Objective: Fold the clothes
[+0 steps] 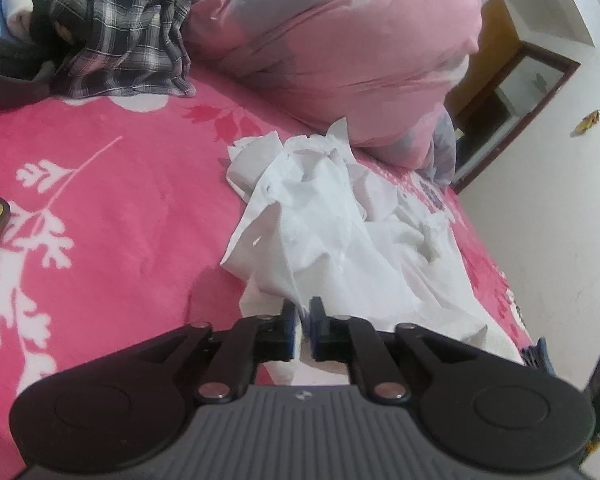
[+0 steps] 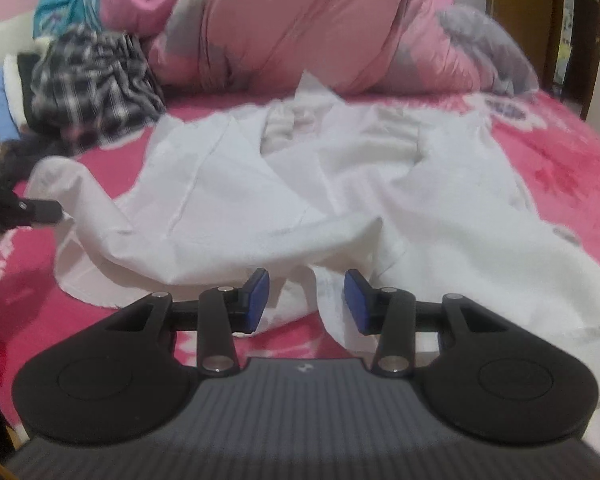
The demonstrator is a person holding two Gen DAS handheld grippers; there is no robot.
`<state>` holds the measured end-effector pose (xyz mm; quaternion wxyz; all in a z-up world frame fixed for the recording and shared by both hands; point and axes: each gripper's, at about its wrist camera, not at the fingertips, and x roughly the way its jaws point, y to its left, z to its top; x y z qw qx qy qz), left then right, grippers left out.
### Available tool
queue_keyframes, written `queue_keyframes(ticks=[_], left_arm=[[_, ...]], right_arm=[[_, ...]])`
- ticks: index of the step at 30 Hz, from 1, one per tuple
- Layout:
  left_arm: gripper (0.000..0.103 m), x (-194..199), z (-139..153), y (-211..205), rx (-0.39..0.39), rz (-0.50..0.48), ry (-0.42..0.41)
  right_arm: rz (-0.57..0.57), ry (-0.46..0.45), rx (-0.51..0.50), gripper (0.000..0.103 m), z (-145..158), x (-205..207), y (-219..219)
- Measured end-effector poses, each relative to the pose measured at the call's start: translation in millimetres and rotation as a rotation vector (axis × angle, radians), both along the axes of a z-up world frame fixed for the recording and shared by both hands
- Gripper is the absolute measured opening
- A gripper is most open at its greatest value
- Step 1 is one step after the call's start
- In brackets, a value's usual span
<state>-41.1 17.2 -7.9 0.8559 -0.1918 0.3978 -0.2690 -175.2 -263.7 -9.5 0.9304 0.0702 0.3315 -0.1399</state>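
White shirt (image 2: 300,184) lies crumpled and rumpled on the pink floral bed (image 1: 120,200) (collar end toward the pink duvet (image 1: 340,52)), partly spread out.

Left gripper (image 1: 303,326) pitched downward, jaws narrowly parted with a thin fold of white cloth in the slot between the blue pads (image 1: 288,330); pressing or loose, cannot tell. Right gripper (image 2: 306,300) likewise tilted down, jaws well apart, blue pads (image 2: 257,300) clear on both sides, clamping nothing. Left gripper's black fingertip also showing at the far left of the right wrist view.
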Motion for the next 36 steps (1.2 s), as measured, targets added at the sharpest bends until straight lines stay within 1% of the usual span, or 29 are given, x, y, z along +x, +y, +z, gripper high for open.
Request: queue_keyframes(ticks=[1,2,3,4,5,6,7,8,9,11,12,13,14,15,16,19,24,27,31,36], left_arm=[[0.026,-1.1,-1.0,-0.7,0.007,-0.004,0.000],[0.038,-2.4,-2.2,-1.9,0.021,-0.008,0.001],[0.044,-4.0,-3.6,-3.4,0.038,-0.013,0.003],[0.052,-5.5,-5.3,-5.0,0.055,-0.016,0.006],[0.055,-7.0,-7.1,-6.7,0.070,-0.017,0.009],[0.056,-8.3,-9.0,-8.5,0.087,-0.018,0.012],[0.057,-9.5,-11.4,-10.1,0.102,-0.019,0.016],[0.057,-10.2,-13.7,-11.5,0.113,-0.017,0.023],[0.057,-10.7,-16.1,-12.4,0.121,-0.014,0.027],[0.052,-12.2,-21.2,-13.7,0.138,-0.007,0.029],[0.049,-13.2,-22.9,-14.6,0.152,-0.004,0.025],[0.037,-14.2,-23.4,-15.5,0.170,-0.001,0.017],[0.018,-15.0,-23.1,-16.3,0.188,-0.001,0.013],[0.011,-14.9,-22.5,-16.4,0.201,-0.007,0.014],[0.009,-14.8,-21.6,-15.6,0.201,-0.010,0.018],[0.006,-18.4,-15.0,-11.7,0.179,-0.019,0.011],[0.004,-33.4,7.6,-2.6,0.173,-0.043,-0.043],[0.004,-43.9,23.8,8.8,0.148,-0.051,-0.062],[0.003,-56.1,40.2,23.2,0.143,-0.066,-0.081],[0.003,-65.0,40.1,30.6,0.191,-0.075,-0.075]], right_arm=[[-0.005,0.010,0.008,0.041,-3.6,2.1,-2.0],[-0.005,0.015,0.014,0.041,-7.1,4.1,-3.6],[-0.005,0.015,0.022,0.040,-10.3,5.5,-5.2],[-0.006,0.017,0.037,0.040,-13.6,6.8,-7.4],[-0.011,0.017,0.056,0.039,-16.7,7.7,-9.9],[-0.019,0.014,0.075,0.037,-19.4,8.3,-12.5],[-0.026,0.014,0.087,0.028,-21.8,8.7,-14.7],[-0.034,0.014,0.094,0.016,-23.9,8.8,-16.6],[-0.044,0.010,0.098,0.010,-25.0,7.7,-17.9],[-0.050,-0.015,0.110,0.003,-22.3,1.1,-19.1],[-0.047,-0.030,0.115,0.003,-19.8,-3.2,-19.0],[-0.041,-0.040,0.110,0.003,-16.6,-7.7,-17.9],[-0.033,-0.047,0.099,0.002,-12.9,-12.2,-16.3],[-0.026,-0.054,0.088,0.002,-9.2,-16.7,-14.6],[-0.018,-0.061,0.083,0.002,-5.4,-21.9,-13.6],[0.004,-0.081,0.088,0.002,5.5,-38.9,-12.2],[0.052,-0.091,0.113,0.002,17.9,-65.1,-7.0],[0.106,-0.066,0.127,0.002,19.2,-78.8,0.7],[0.177,-0.009,0.133,0.002,14.2,-92.4,16.5],[0.245,0.055,0.124,0.002,6.4,-101.8,41.3]])
